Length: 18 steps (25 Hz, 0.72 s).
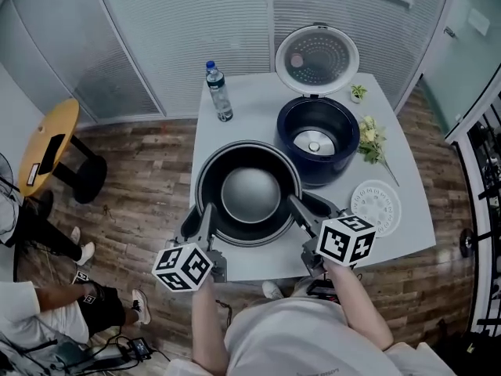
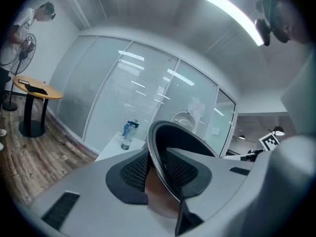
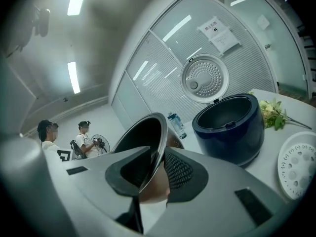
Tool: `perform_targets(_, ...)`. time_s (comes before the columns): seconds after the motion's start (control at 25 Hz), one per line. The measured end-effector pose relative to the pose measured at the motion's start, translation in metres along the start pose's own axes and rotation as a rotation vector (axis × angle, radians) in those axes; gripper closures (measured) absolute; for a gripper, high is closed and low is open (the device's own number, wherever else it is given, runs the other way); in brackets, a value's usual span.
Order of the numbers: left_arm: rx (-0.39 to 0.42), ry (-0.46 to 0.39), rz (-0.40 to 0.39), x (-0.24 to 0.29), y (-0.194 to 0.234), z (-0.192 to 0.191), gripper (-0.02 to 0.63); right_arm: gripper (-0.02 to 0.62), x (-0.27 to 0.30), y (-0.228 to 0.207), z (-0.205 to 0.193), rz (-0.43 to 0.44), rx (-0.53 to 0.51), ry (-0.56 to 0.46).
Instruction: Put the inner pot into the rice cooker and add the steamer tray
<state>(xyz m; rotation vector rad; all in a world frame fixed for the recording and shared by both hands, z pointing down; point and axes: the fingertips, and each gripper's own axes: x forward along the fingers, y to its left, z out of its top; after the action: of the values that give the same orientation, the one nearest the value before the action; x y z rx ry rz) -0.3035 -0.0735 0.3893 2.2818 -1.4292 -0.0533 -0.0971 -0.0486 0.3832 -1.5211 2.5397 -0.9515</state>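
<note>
Bottle [image 1: 218,92], flowers [image 1: 371,139] near open rice cooker [image 1: 291,135]

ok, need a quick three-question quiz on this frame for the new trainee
1. Pick one: the left gripper and right gripper both have their jaws clamped on A) the rim of the dark round metal inner pot, B) a clear water bottle, C) a bunch of flowers.
2. True or false: the round lid of the navy rice cooker is shut.
3. Fill in: the white perforated steamer tray lies on the ___.

Key: 1 A. 2 False, it stands open. 3 The white table.
</note>
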Motion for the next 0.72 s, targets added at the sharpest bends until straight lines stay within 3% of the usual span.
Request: perform_targets(0.72,0.032,0.003,-0.169,0.053,-0.059,0.029,0.499,0.5,-0.04,-0.027,0.056,-0.1,-0.017,-0.131)
